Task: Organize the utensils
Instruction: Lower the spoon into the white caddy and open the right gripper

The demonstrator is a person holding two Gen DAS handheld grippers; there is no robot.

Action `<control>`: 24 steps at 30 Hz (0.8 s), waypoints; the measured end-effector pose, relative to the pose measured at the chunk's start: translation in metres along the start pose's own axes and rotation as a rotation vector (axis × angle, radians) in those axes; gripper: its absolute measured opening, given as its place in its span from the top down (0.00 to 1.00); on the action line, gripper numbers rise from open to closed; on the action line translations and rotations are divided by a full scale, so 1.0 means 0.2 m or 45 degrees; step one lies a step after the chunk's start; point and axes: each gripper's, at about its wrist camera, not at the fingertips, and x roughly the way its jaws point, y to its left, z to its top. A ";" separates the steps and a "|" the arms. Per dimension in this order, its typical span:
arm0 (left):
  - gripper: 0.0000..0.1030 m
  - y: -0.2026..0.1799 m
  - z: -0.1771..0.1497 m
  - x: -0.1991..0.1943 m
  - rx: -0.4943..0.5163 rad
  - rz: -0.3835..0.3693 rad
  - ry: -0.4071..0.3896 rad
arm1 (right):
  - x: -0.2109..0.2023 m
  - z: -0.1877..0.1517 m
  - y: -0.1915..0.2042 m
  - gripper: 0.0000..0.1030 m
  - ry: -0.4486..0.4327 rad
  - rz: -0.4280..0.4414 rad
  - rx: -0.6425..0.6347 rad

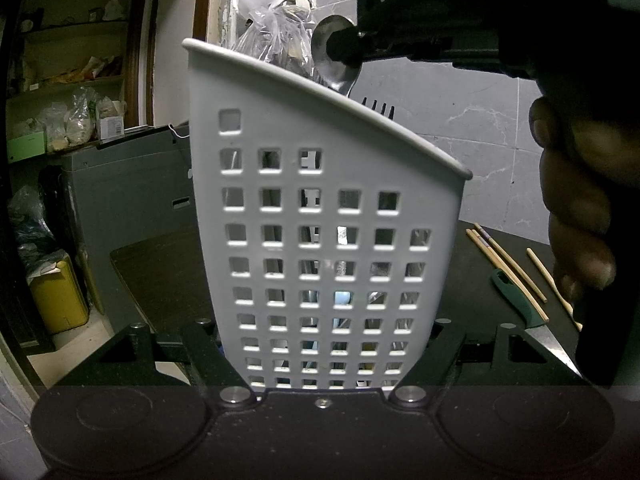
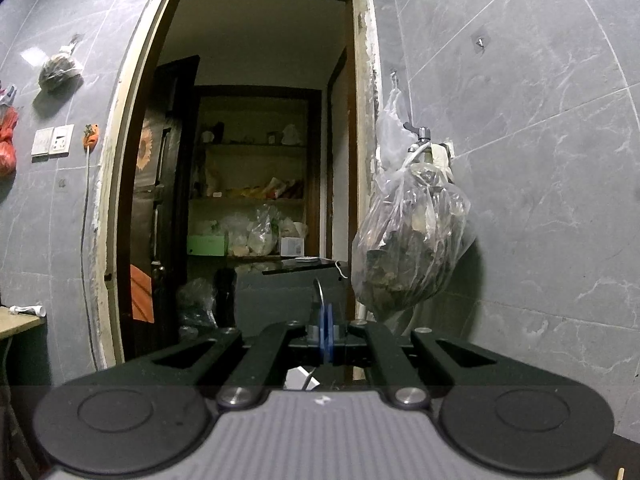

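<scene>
Your left claw (image 1: 320, 360) is clamped on the caddy (image 1: 320, 220), one finger each side of its base. It's a white plastic holder w/ square holes & a slanted rim, upright on the dark worktop (image 1: 160, 280). Inside: a spoon (image 1: 334, 54) bowl-up, black fork tines (image 1: 378, 106) poking over the rim, more handles dimly seen thru the holes. Your right claw (image 2: 325, 330) is closed on the spoon's bowel edge-on, above the caddy. Chopsticks (image 1: 508, 268) & a green-handled knife (image 1: 532, 320) lie on the worktop to the right.
</scene>
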 end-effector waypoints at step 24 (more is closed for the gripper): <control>0.27 0.00 0.01 -0.01 0.004 -0.003 0.005 | -0.16 0.04 -0.07 0.31 0.014 0.056 -0.022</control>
